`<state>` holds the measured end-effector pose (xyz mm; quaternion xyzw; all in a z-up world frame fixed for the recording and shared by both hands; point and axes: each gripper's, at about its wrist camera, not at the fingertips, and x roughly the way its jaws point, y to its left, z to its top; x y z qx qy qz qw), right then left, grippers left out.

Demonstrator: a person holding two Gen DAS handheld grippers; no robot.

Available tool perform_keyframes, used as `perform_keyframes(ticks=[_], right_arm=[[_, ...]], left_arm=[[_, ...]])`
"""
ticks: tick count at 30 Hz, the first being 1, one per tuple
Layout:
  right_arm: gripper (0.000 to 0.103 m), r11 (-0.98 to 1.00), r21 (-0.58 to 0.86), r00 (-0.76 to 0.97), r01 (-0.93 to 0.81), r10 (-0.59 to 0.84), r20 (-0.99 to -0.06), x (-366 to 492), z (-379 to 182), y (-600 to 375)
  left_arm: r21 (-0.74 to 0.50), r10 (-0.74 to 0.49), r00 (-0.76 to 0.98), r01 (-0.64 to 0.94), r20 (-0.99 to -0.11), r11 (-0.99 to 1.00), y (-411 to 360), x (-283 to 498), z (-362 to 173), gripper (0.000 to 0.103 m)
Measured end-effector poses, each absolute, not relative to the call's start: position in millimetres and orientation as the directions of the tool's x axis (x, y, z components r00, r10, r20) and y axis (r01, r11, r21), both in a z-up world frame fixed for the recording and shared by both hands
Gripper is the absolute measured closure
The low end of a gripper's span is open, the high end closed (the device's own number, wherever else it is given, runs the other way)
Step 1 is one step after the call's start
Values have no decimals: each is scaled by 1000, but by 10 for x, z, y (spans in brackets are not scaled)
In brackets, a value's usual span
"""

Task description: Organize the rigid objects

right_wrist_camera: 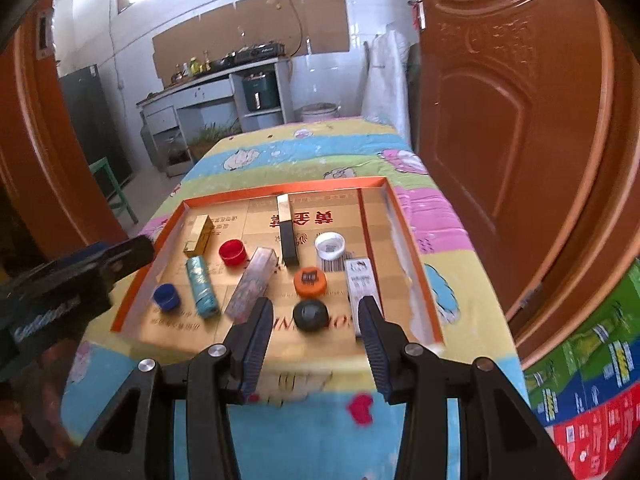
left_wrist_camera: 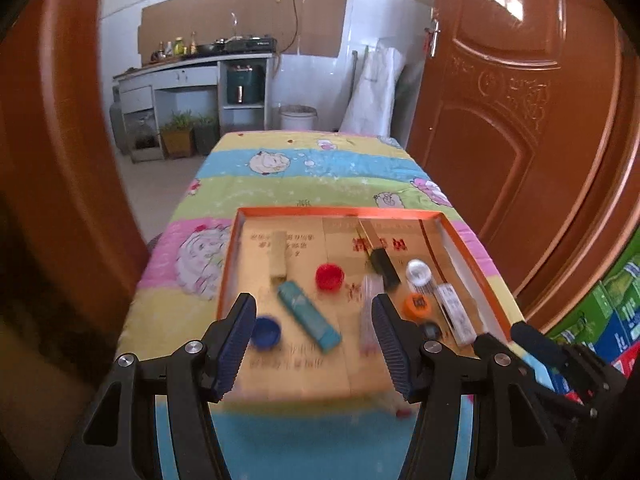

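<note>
We hold our left gripper [left_wrist_camera: 314, 334] and right gripper [right_wrist_camera: 316, 330] spread wide and empty over the near end of the orange-rimmed tray [right_wrist_camera: 408, 240], where black cap [right_wrist_camera: 310, 314], teal box [left_wrist_camera: 309, 315] and red cap [left_wrist_camera: 329, 276] lie apart.

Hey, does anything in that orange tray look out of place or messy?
Nothing looks spilled or broken, but the orange tray is disorderly: the teal tube and clear box lie at different angles, and the red cap, blue cap, orange cap and black cap sit scattered, ungrouped.
</note>
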<state>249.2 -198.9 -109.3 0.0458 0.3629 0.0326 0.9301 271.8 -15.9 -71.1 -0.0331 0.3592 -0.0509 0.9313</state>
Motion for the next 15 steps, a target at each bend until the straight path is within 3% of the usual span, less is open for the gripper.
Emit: perform_keyframes(ticks=[9,15], right_arm=[[59,995,103,751,3,66,-657,1548,-860,-1810],[59,995,103,768,-7,71,-636,1001,-694,-1705]], left_arm=[[-144,-110,750,20,-652,989,-16,1607,-496,41],[-134,-51,820,-31,-570,990,118,993,-279,41]])
